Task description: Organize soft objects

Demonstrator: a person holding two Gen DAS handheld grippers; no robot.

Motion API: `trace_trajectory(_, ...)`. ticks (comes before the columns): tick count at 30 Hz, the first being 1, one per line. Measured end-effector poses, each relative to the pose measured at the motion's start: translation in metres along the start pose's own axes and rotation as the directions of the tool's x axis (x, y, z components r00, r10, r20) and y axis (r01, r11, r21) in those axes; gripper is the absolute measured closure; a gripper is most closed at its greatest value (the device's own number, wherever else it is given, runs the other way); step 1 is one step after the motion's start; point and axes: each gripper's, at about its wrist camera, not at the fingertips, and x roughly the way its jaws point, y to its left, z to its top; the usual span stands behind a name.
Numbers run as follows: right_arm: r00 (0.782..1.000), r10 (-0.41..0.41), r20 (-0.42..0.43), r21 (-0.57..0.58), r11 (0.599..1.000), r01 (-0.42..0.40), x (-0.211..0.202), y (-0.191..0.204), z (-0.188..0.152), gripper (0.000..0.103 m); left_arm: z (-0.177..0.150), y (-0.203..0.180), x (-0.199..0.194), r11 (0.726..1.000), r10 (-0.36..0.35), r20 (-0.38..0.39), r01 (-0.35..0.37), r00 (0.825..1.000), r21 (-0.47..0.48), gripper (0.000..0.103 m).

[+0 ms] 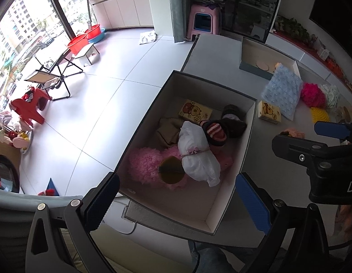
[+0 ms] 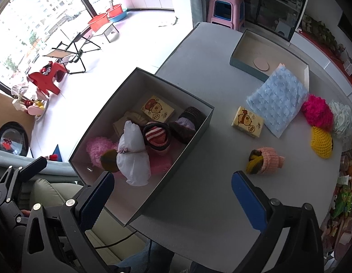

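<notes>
Box overhanging the table edge, white bundle inside. Left gripper and right gripper both spread apart, empty. Bare tabletop right of box, before tissue pack and pink knit pouch.

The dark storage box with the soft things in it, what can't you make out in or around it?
- Pink fluffy item: left wrist view, partly hidden under the white tied cloth bundle and a brown disc.
- Beige folded cloth: right wrist view, mostly covered by that bundle.
- Colourful clutter: right wrist view, blurred at the frame edge.
</notes>
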Motion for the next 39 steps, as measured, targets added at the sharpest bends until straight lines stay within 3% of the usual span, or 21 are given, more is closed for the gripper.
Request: trace_trajectory(39,0.998,0.06,0.01,-0.011,0.998,-0.06,-0.001,0.0036,-0.0052,0.0,-0.0064,-0.0077,-0.0054,0.996,0.088,-0.03,-0.087,0.996,0.03,0.001)
